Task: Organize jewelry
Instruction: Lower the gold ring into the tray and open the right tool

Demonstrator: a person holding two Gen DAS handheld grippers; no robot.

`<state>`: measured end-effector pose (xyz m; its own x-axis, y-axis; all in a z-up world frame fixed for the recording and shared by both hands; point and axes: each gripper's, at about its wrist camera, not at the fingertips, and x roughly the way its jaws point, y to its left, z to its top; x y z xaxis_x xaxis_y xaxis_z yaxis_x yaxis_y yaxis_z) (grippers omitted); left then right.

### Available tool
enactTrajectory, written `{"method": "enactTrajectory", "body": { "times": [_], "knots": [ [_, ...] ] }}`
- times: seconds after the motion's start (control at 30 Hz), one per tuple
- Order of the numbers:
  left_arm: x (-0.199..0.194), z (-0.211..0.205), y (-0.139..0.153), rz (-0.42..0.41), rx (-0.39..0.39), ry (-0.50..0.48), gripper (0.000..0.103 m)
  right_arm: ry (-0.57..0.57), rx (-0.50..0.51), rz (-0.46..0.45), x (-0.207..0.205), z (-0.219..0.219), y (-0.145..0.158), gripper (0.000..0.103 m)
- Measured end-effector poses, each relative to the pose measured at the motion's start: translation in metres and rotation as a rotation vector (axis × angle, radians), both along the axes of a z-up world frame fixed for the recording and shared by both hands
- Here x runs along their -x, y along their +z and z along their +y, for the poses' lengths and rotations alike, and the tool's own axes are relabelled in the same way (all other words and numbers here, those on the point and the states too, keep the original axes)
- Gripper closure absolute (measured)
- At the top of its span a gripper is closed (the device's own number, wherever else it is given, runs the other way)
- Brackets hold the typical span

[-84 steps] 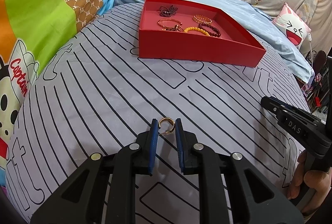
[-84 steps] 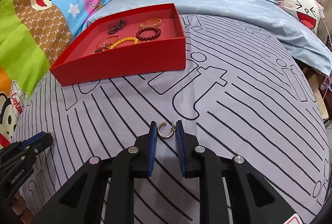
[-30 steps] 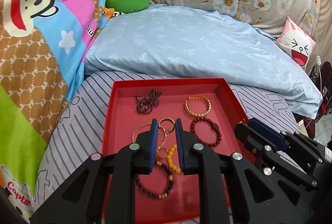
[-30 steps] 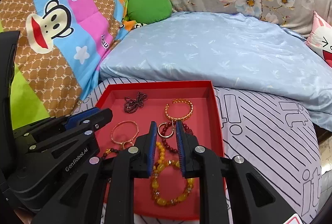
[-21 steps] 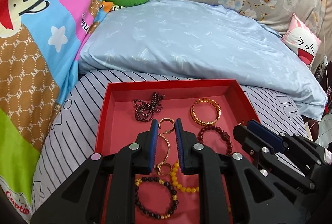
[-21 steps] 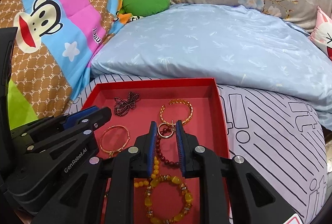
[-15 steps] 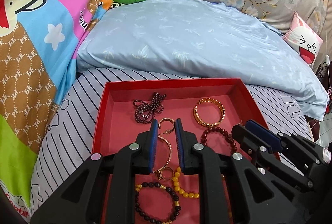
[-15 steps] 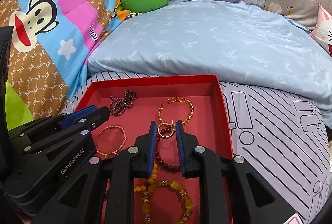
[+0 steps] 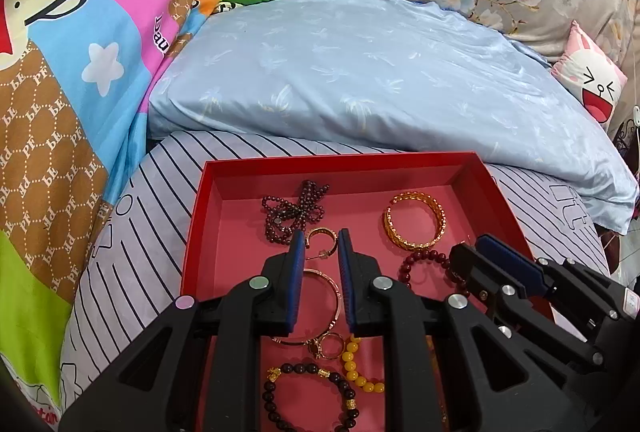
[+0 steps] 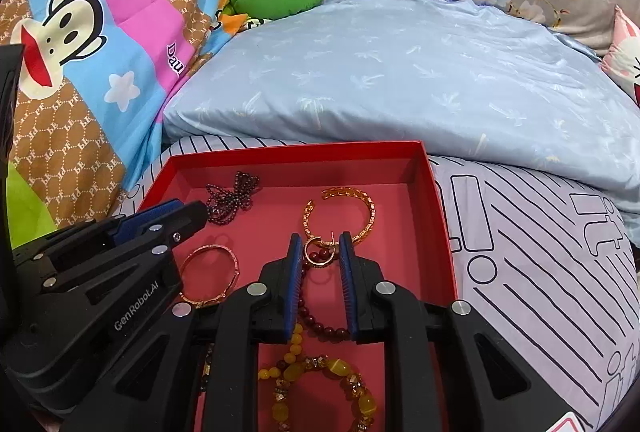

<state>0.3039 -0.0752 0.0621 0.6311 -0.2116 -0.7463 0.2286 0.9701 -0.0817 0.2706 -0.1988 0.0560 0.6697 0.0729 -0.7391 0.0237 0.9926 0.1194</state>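
Now that both hand-held grippers have travelled from the striped bed sheet (image 10: 540, 252) up over the shallow red cardboard tray (image 9: 404, 160), each small gold hoop earring sits above the tray floor instead of above the bed. Left hand-held gripper (image 9: 319, 246): jaws narrow, pinching one open gold hoop earring (image 9: 320, 239) at the tips, just in front of the dark red beaded necklace bundle (image 9: 294, 209). Right hand-held gripper (image 10: 320, 246): same narrow pinch on the second gold hoop earring (image 10: 319, 251), hanging over the dark red bead bracelet (image 10: 320, 320) and just short of the gold chain-link bangle (image 10: 340, 213)

Over the last second both views drifted slightly, tray sliding a bit lower in frame; grips unchanged

Already in tray: thin rose-gold bangle (image 9: 320, 308), yellow bead bracelet (image 10: 320, 392), dark bead bracelet with gold spacers (image 9: 310, 404)

Read: transport looks done, release is next. Can't tell how high the earrings hang above the floor. Risk is a hoop snagging on beads or bouncing, so lower first, then open. The pair would land apart unless the grippers converge
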Motion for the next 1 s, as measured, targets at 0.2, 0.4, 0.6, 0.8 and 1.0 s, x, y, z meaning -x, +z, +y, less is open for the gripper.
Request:
{"method": "enactTrajectory", "body": {
  "times": [0.2, 0.4, 0.6, 0.8, 1.0],
  "knots": [
    [-0.0038, -0.0009, -0.0025, 0.015, 0.003, -0.002, 0.086, -0.003, -0.002, 0.004, -0.002, -0.0013, -0.0017, 0.085],
    [-0.004, -0.0023, -0.0043, 0.017, 0.001, -0.009, 0.086, -0.007, 0.0, 0.006, -0.0025, -0.002, -0.0025, 0.085],
    [-0.0047, -0.0023, -0.0062, 0.025, 0.001, -0.004, 0.084, -0.009, 0.004, 0.007, -0.0026, -0.0015, -0.0032, 0.083],
    [-0.0033, -0.0018, -0.0053, 0.017, -0.01, 0.009, 0.071, -0.019, 0.014, 0.006, -0.0031, -0.001, -0.0033, 0.077],
    [0.0011, -0.0007, -0.0029, 0.006, -0.019, 0.017, 0.071, -0.03, 0.036, -0.004, 0.0044, 0.0, 0.0003, 0.072]
  ]
}}
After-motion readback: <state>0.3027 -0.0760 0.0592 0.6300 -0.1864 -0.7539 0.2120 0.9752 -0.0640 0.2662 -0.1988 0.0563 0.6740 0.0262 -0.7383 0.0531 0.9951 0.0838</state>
